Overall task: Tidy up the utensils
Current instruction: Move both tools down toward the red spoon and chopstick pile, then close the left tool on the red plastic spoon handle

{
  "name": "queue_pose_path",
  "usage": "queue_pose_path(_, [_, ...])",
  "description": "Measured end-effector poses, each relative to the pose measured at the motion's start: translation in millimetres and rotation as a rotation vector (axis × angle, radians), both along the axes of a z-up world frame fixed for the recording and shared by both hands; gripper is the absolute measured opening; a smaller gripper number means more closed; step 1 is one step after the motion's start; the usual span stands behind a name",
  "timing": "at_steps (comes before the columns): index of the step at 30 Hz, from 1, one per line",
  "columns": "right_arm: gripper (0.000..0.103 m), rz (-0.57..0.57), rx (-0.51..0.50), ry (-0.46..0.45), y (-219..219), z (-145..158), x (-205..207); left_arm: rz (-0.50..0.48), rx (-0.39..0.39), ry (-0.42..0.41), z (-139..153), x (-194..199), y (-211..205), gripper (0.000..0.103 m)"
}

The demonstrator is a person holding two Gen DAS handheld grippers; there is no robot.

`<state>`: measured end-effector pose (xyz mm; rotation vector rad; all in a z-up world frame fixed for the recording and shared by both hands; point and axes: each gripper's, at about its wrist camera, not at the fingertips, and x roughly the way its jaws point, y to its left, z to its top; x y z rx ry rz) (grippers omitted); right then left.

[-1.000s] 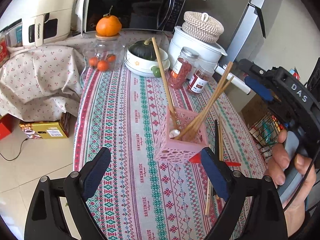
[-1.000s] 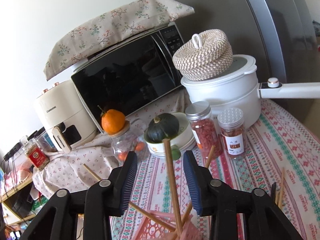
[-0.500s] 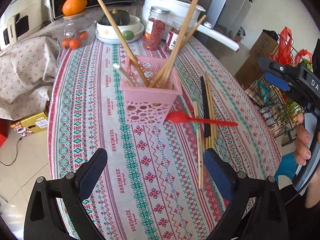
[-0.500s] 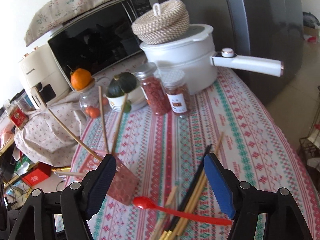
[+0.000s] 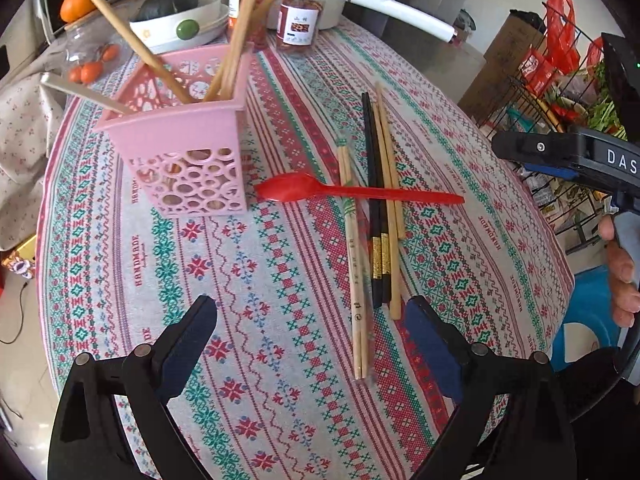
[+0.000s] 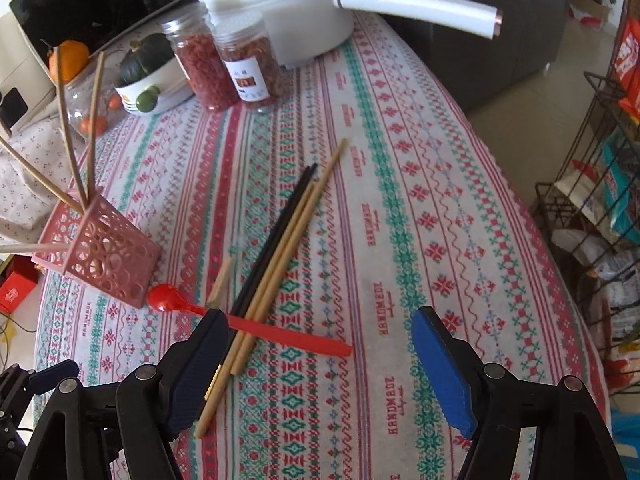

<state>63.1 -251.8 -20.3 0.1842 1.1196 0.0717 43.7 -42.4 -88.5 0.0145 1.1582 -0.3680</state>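
A pink perforated holder stands on the patterned tablecloth with several wooden chopsticks leaning in it. To its right a red spoon lies across a black chopstick pair and pale bamboo chopsticks. My left gripper hovers over the near ends of these chopsticks, its jaws closing with nothing between them. My right gripper stands wide open above the spoon handle and the wooden chopsticks, gripping nothing. The holder is at its left.
A white pot with a long handle, two red-filled jars and a bowl holding a dark squash crowd the table's far end. A wire rack of packets stands past the table's right edge.
Both grippers dropped and tipped down toward the table. The right jaws spread wide and left the chopstick standing in the holder. The loose chopsticks and spoon now lie right under both.
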Motion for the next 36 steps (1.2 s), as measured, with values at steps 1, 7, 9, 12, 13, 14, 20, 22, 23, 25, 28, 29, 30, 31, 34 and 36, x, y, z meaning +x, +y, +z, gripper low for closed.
queue_pose_path(1, [0.08, -0.013, 0.02, 0.021, -4.4, -4.5, 0.5, -0.006, -0.011, 0.007, -3.2, 2.6, -3.4, 0.079])
queue_pose_path(7, [0.08, -0.038, 0.081, 0.086, -13.1, -17.8, 0.5, -0.05, -0.059, 0.07, -25.3, 17.1, -21.7, 0.039])
queue_pose_path(9, [0.08, -0.025, 0.063, 0.091, -11.4, -19.8, 0.6, -0.067, -0.05, 0.062, -27.2, 20.8, -29.9, 0.037])
queue_pose_path(12, [0.08, -0.021, 0.038, 0.106, -11.2, -25.8, 2.3, -0.083, -0.039, 0.024, -25.9, 32.7, -40.8, 0.036])
queue_pose_path(13, [0.08, -0.022, 0.034, 0.112, -12.0, -28.3, 2.9, -0.084, -0.039, 0.015, -26.3, 37.0, -43.0, 0.034])
queue_pose_path(14, [0.08, -0.022, 0.032, 0.118, -12.8, -30.8, 3.8, -0.084, -0.037, 0.012, -28.2, 42.2, -45.2, 0.033])
queue_pose_path(20, [0.076, 0.021, 0.047, 0.148, -14.8, -47.1, 12.0, -0.08, -0.03, -0.016, -30.0, 61.2, -51.3, 0.024])
queue_pose_path(22, [0.071, 0.035, 0.057, 0.154, -16.4, -51.8, 15.0, -0.091, -0.035, -0.025, -30.9, 63.8, -53.1, 0.016])
queue_pose_path(23, [0.07, 0.043, 0.062, 0.157, -16.5, -54.0, 16.8, -0.099, -0.037, -0.027, -31.1, 63.9, -54.4, 0.013])
queue_pose_path(25, [0.064, 0.052, 0.073, 0.173, -17.6, -60.6, 21.0, -0.115, -0.016, -0.027, -30.3, 62.4, -57.1, 0.009])
queue_pose_path(28, [0.055, 0.036, 0.105, 0.226, -20.3, -75.3, 26.3, -0.13, 0.006, -0.003, -29.8, 56.2, -55.9, 0.009])
queue_pose_path(29, [0.053, 0.03, 0.113, 0.241, -21.0, -79.1, 27.3, -0.13, 0.007, 0.008, -28.9, 52.5, -53.6, 0.009])
queue_pose_path(30, [0.051, 0.024, 0.116, 0.25, -21.9, -81.4, 28.2, -0.131, 0.007, 0.016, -27.8, 47.3, -49.7, 0.009])
queue_pose_path(31, [0.05, 0.021, 0.117, 0.248, -22.3, -81.4, 27.9, -0.133, 0.008, 0.026, -27.3, 43.0, -45.7, 0.008])
queue_pose_path(34, [0.05, 0.015, 0.112, 0.245, -22.6, -79.0, 27.5, -0.126, 0.018, 0.056, -27.6, 31.1, -32.4, 0.008])
queue_pose_path(36, [0.05, 0.01, 0.116, 0.245, -23.4, -76.8, 25.2, -0.122, 0.037, 0.072, -27.6, 24.1, -23.8, 0.008])
